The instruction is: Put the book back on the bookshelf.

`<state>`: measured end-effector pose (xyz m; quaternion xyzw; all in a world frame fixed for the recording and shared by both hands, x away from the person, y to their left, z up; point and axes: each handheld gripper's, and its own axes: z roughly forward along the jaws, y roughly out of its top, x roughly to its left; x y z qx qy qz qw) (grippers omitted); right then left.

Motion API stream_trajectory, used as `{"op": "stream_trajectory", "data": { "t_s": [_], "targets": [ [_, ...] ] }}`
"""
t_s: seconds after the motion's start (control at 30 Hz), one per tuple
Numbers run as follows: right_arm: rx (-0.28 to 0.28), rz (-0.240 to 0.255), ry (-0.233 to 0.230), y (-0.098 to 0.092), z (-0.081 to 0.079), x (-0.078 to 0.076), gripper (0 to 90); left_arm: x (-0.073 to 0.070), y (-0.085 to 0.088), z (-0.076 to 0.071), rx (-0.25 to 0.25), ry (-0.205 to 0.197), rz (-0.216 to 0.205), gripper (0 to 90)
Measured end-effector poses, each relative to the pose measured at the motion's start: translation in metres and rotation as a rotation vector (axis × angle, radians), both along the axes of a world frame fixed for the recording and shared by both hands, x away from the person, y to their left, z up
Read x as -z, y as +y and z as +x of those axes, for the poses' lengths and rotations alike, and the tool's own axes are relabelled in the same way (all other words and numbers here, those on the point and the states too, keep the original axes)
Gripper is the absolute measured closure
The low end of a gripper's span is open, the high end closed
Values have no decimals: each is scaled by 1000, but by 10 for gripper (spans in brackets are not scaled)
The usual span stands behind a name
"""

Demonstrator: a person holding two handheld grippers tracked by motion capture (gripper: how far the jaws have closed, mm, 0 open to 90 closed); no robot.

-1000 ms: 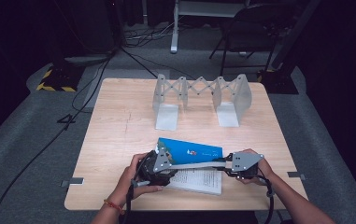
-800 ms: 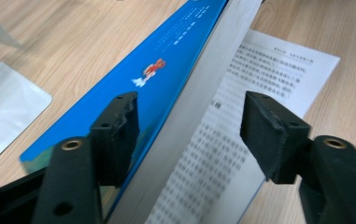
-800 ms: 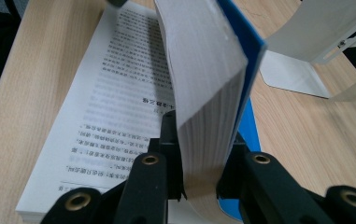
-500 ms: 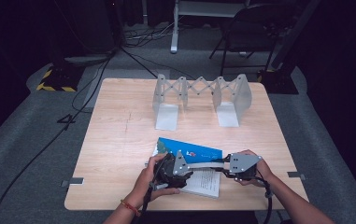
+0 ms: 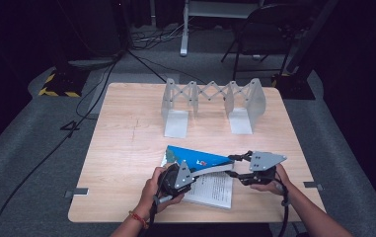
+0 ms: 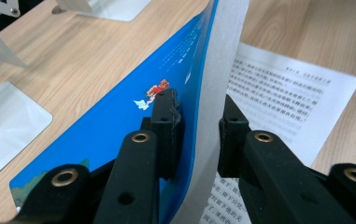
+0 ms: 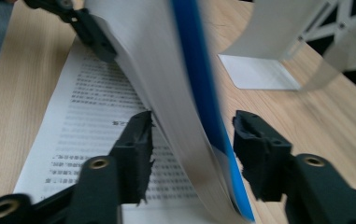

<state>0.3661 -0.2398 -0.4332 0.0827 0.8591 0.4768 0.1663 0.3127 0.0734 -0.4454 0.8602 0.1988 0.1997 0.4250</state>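
Pale wooden table (image 5: pixel 126 163), book (image 5: pixel 203 162) half-raised: floppy, light, slippery-covered; left gripper (image 6: pixel 199 135) clamped on cover-and-page block, right gripper (image 7: pixel 192 140) wide astride it; best pinched near spine.

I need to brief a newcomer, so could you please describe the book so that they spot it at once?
On the wooden table, look at the near edge, between the person's two grippers. The book lies open there, its blue cover raised over a printed page; the only other thing is a grey expanding rack farther back.

From my right gripper view the blue book (image 7: pixel 189 93) blurs; its top edge is cut off. The printed page (image 7: pixel 87 121) beneath the book is too soft to read.
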Motion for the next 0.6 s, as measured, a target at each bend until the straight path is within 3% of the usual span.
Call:
{"op": "stream_trajectory", "data": {
  "t_s": [0.03,0.13,0.17,0.2,0.27,0.3,0.4,0.43,0.53,0.6],
  "targets": [
    [44,31,30,-13,7,1,431,-1,3,0,-2,1,-17,748],
    [123,35,85,-35,21,9,428,-3,12,2,-3,0,-71,751],
    [152,15,105,-39,26,14,423,-3,12,2,-3,0,-71,752],
    [168,-3,128,-43,30,21,427,-4,17,3,-5,-5,-100,754],
    [171,-23,137,-44,33,26,432,-6,21,4,-4,0,-116,755],
    [183,-62,175,-41,38,40,436,-7,26,4,-3,-5,-136,757],
    [159,-107,189,-33,39,48,440,-8,32,6,-4,-2,-163,758],
    [152,-142,184,-26,39,53,439,-8,35,7,-2,0,-176,759],
    [76,-173,198,-10,39,63,443,-8,41,8,3,9,-207,760],
    [43,-119,231,-5,38,65,447,-8,42,9,9,11,-208,759]
  ]
}}
